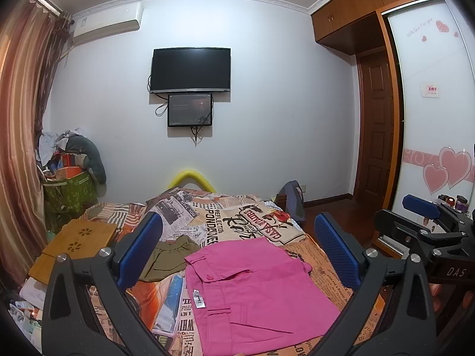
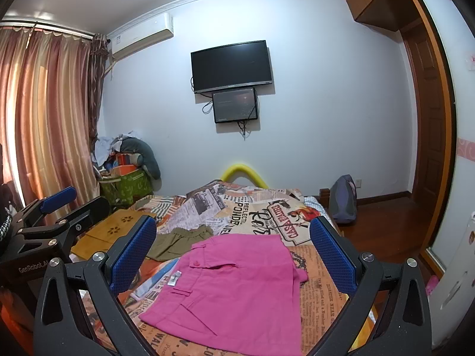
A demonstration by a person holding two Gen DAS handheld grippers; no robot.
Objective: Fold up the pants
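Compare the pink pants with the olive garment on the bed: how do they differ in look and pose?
The pink pants lie flat and smooth in a neat folded rectangle; the olive garment lies bunched, with a gathered, wrinkled edge. The pink pants are bright and show a white label and a buttoned pocket flap; the olive garment is dull, and no label shows. The pink pants lie nearer the cameras and overlap the olive garment's edge. Both rest on the printed bedspread.

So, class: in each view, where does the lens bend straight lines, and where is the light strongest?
Left wrist view: the wardrobe edge and curtain bow outward, and the corners go black; lighting is even on the pink pants. Right wrist view: the door frame curves, and the curtain glows with daylight from behind.
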